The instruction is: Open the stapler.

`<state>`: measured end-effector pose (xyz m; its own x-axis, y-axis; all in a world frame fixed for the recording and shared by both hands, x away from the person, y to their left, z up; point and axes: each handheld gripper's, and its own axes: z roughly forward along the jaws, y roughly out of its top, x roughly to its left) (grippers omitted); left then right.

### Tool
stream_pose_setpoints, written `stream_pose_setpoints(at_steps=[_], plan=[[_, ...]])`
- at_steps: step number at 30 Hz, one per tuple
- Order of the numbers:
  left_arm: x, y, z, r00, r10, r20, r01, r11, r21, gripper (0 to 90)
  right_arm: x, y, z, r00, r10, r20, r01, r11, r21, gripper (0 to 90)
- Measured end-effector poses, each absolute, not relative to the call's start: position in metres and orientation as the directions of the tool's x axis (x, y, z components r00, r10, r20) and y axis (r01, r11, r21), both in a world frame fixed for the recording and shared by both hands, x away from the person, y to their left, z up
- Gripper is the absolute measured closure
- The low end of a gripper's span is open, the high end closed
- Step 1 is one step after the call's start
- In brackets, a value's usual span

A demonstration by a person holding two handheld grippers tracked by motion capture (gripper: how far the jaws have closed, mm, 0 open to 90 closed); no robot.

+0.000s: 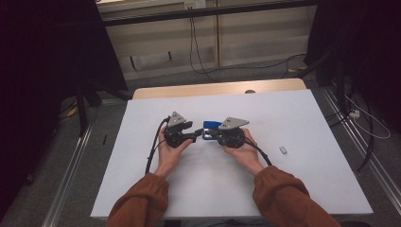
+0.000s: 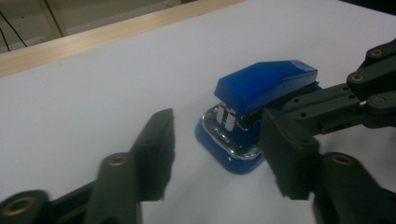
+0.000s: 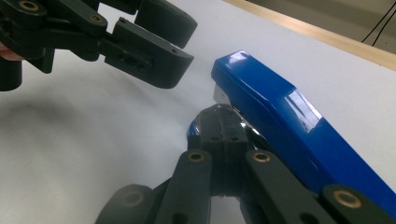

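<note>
Blue stapler (image 2: 261,100) sits on the white bench (image 1: 293,179), base flat, top arm raised at an angle w/ the chrome staple channel showing under it. It lies just ahead of the left gripper (image 2: 217,154) and right beside the tip of the right gripper (image 3: 223,126).

Handling, as a guess: small but dense for its size, rigid plastic shell over metal; glossy top looks slippery, and the hinged arm will give if squeezed top to bottom. Best hold is probably across the two long sides of the base, low down, not on the sloped lid.

Right gripper: jaws closed together, nothing between them, tips touching or nearly touching the stapler's front end at the base; contact can't be confirmed. Left gripper: jaws partly apart, not on anything; the stapler's front is just beyond its far jaw.

Further out, a small pale object (image 1: 283,150) lies well apart, on the right gripper's side.
</note>
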<state>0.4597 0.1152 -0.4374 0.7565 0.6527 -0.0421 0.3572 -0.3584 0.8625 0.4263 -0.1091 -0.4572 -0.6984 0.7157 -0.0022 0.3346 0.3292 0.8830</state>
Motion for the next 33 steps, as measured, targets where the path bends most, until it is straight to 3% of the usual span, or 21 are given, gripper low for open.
stream_pose_setpoints(at_steps=[1,2,4,6,9,22,33], plan=[[0.459,0.114,-0.438,0.761,0.648,-0.028,0.347,-0.37,0.862,58.1,0.427,-0.109,-0.459,-0.698,0.716,-0.002,0.34,0.334,0.879,90.0],[0.459,0.114,-0.438,0.761,0.649,-0.024,0.346,-0.374,0.861,59.9,0.428,-0.109,-0.459,-0.697,0.717,-0.001,0.344,0.335,0.877,90.0],[0.46,0.112,-0.439,0.756,0.654,-0.027,0.349,-0.369,0.861,72.4,0.429,-0.108,-0.46,-0.696,0.718,-0.001,0.349,0.34,0.873,90.0],[0.46,0.108,-0.441,0.762,0.647,-0.017,0.344,-0.382,0.858,75.4,0.431,-0.106,-0.458,-0.695,0.719,-0.012,0.334,0.339,0.879,90.0],[0.458,0.104,-0.443,0.772,0.636,-0.007,0.343,-0.408,0.846,88.4,0.434,-0.103,-0.458,-0.698,0.716,-0.016,0.34,0.351,0.872,90.0],[0.463,0.094,-0.447,0.755,0.656,0.008,0.375,-0.442,0.815,90.0,0.44,-0.096,-0.461,-0.69,0.723,-0.039,0.368,0.397,0.841,90.0],[0.474,0.091,-0.45,0.749,0.663,0.005,0.391,-0.447,0.805,90.0,0.442,-0.096,-0.461,-0.686,0.728,0.005,0.4,0.371,0.838,90.0]])
